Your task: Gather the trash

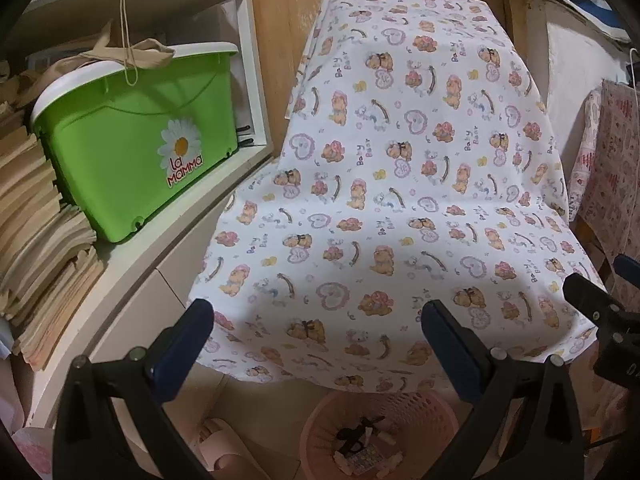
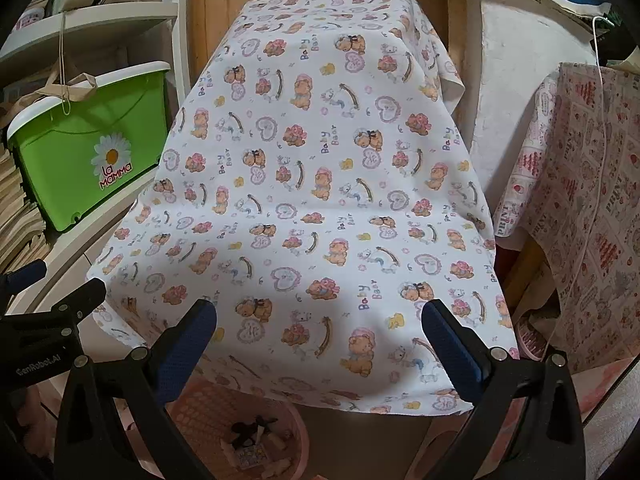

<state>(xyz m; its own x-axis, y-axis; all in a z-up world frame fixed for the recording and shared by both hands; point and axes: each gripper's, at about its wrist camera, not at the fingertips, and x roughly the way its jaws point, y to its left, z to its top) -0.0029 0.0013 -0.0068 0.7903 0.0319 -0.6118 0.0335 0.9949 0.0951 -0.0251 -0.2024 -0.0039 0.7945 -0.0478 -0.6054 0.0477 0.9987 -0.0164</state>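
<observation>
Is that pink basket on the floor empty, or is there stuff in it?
Not empty. The pink basket holds several scraps at its bottom, including something black and a small printed packet.

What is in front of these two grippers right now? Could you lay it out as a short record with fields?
surface: table under a bear-print cloth, nothing lying on top
bin: pink perforated basket on the floor below the table's near edge
bin contents: small scraps of trash, including a black piece
left gripper: open, holding nothing
right gripper: open, holding nothing
left side: green La Mamma box on a white shelf, beside stacked papers
</observation>
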